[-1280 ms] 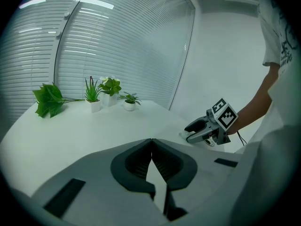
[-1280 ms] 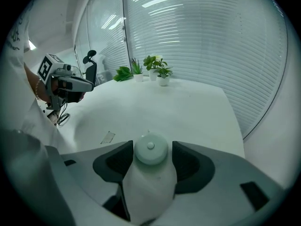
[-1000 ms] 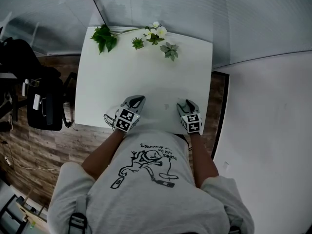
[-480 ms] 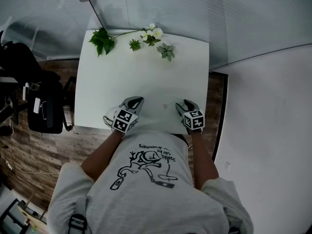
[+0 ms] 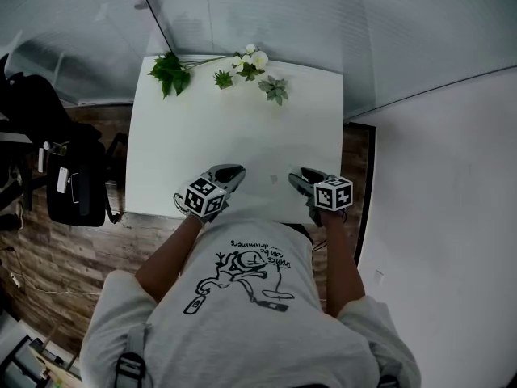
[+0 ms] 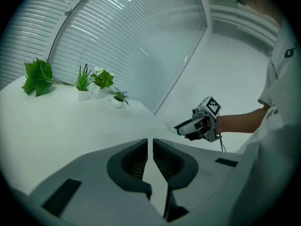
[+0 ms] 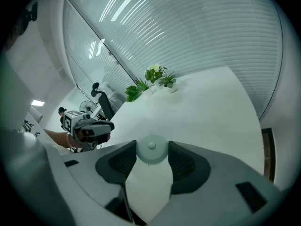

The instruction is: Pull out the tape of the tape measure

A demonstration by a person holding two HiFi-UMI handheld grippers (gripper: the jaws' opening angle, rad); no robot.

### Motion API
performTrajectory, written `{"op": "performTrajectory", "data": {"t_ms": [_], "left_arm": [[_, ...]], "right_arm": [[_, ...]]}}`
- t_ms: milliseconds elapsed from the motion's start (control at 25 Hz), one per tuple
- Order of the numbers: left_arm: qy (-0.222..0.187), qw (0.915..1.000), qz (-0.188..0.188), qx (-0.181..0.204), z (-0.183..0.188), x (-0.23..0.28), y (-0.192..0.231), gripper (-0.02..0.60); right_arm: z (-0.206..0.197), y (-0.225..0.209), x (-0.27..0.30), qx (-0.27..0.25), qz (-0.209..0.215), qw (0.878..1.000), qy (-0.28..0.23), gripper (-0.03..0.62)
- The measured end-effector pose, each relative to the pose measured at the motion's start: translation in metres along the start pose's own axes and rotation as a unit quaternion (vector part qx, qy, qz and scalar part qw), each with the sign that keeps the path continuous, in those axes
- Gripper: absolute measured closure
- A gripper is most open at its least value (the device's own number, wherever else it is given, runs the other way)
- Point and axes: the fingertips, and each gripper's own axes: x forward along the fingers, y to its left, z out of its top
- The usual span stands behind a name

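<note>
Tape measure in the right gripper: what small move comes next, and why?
Probably bring the left gripper across to it: the right gripper's jaws have just closed on the round tape measure, no tape is out, and the left jaws are nearly together, empty.

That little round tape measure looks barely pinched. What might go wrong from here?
The right gripper has fingers that have just been closing, and they pinch the round tape measure only at their tips; its smooth curved case might slip out.
The left gripper has its fingers together, empty, well apart from it, and no tape end shows, so catching the tape may be fiddly.
</note>
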Motion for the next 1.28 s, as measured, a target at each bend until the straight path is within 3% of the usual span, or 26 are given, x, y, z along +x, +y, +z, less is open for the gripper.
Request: {"op": "performTrajectory", "data": {"t_ms": [240,400,840,1280], "left_arm": [[0.002,0.9993,-0.035,-0.009,0.004,0.003,-0.014,0.549],[0.000,0.9978,-0.066,-0.001,0.008,0.005,-0.024,0.480],[0.019,0.9928,-0.118,0.010,0.011,0.019,-0.041,0.480],[0.025,0.9859,-0.166,0.005,0.006,0.021,-0.056,0.482]], "right_arm": [[0.011,0.029,-0.004,-0.018,0.044,0.999,0.004,0.372],[0.012,0.046,0.002,-0.043,0.070,0.997,0.010,0.372],[0.005,0.085,0.012,-0.077,0.160,0.983,0.050,0.372],[-0.002,0.101,0.017,-0.094,0.206,0.971,0.080,0.372]]}}
